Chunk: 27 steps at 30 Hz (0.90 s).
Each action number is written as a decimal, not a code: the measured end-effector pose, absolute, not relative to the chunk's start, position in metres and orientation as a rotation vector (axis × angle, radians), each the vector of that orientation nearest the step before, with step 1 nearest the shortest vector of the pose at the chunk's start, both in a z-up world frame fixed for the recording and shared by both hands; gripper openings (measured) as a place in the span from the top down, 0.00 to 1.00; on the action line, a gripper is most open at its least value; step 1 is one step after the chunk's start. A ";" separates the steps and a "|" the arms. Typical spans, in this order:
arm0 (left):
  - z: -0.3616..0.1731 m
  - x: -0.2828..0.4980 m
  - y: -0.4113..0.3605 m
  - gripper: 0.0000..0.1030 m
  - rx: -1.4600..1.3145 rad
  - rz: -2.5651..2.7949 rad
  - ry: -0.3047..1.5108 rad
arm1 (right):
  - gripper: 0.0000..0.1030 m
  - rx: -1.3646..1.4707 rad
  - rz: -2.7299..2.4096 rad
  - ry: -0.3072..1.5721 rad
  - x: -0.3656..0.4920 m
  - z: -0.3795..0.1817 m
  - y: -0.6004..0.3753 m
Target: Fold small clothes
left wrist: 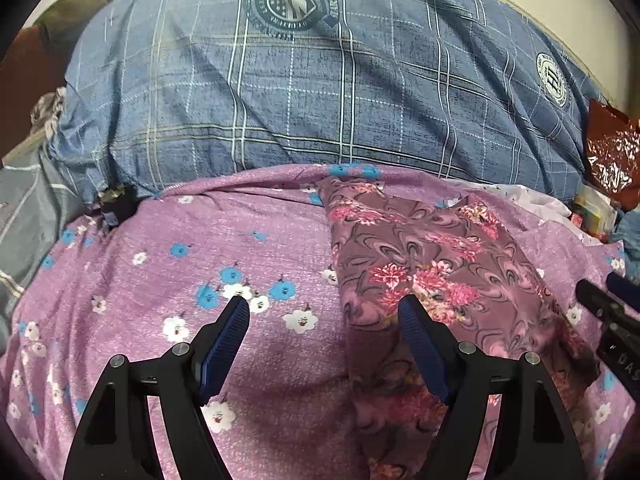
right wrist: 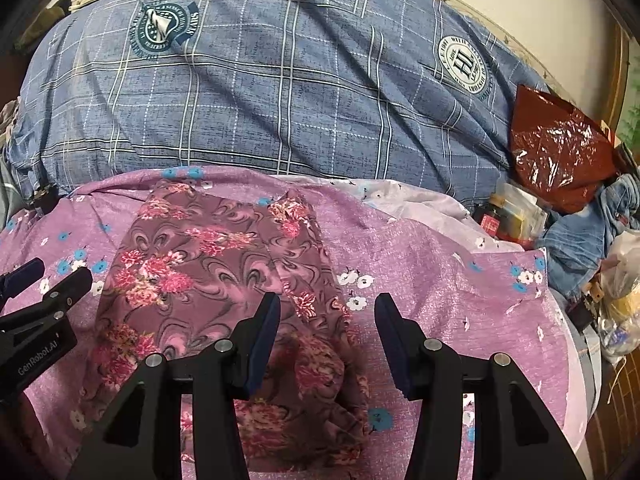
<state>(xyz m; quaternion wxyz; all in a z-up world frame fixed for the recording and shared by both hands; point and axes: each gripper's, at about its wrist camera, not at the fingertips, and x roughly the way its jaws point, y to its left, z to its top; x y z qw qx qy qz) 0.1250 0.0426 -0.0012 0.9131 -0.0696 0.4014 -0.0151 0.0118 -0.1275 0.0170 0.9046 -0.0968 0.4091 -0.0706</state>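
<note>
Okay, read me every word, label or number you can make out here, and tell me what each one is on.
"GenRobot.AI": left gripper body.
"HL": round white crest on the blue plaid quilt.
"STARS": ribbon of the dark green crest.
Ring lettering on both crests: too small to read.

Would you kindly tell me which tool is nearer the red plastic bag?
Right. The right tool hovers open nearer the bag; the left tool sits farther away.

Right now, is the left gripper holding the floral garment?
No, the left gripper has its fingers open above the purple bedsheet, clamping nothing of the floral garment.
</note>
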 end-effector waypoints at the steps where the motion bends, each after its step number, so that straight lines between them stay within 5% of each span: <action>1: -0.002 0.128 0.043 0.26 -0.153 -0.033 0.833 | 0.51 -0.184 -0.142 0.857 0.015 0.015 -0.130; 27: -0.025 0.172 0.046 0.26 -0.181 -0.104 0.976 | 0.51 0.153 -0.097 0.948 0.045 -0.012 -0.209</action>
